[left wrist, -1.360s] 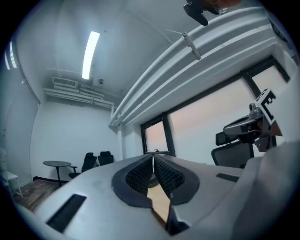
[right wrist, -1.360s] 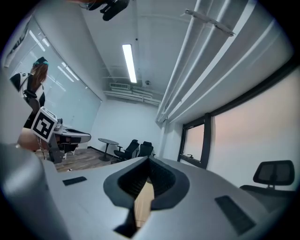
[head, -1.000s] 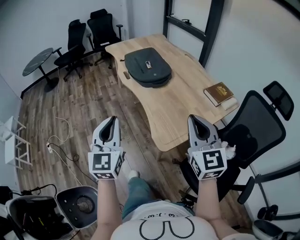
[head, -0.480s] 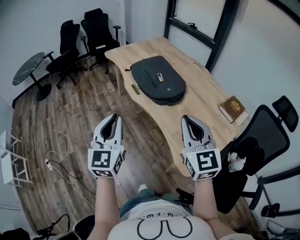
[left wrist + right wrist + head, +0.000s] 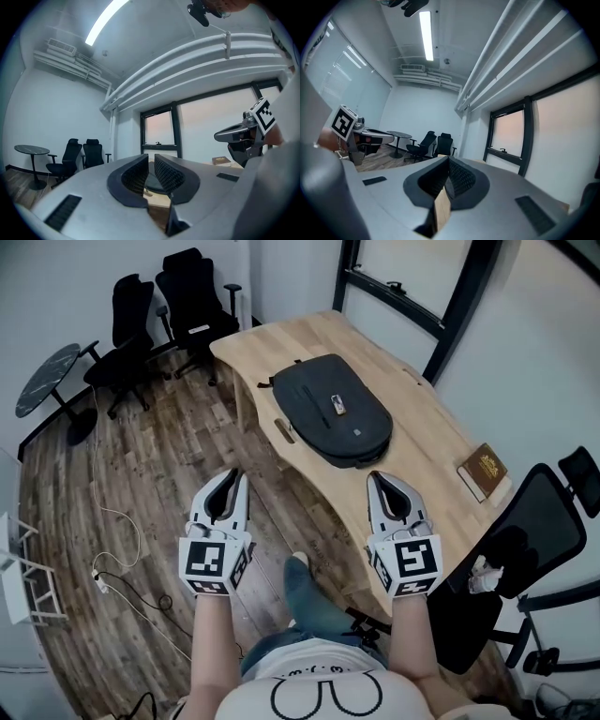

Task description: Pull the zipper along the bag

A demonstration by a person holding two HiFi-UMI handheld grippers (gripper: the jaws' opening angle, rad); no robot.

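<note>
Well ahead of both jaws, the bag (image 5: 323, 399).

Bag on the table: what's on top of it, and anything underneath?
Only a small light tag shows on the dark bag, which lies flat on the wooden table. Anything beneath it is covered.

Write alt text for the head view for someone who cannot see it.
A person, seen from above, holds a left hand-held gripper and a right hand-held gripper, both shut and empty, apart from a dark bag lying flat on a wooden desk. A book lies near the desk's right end; black office chairs stand beyond.
</note>
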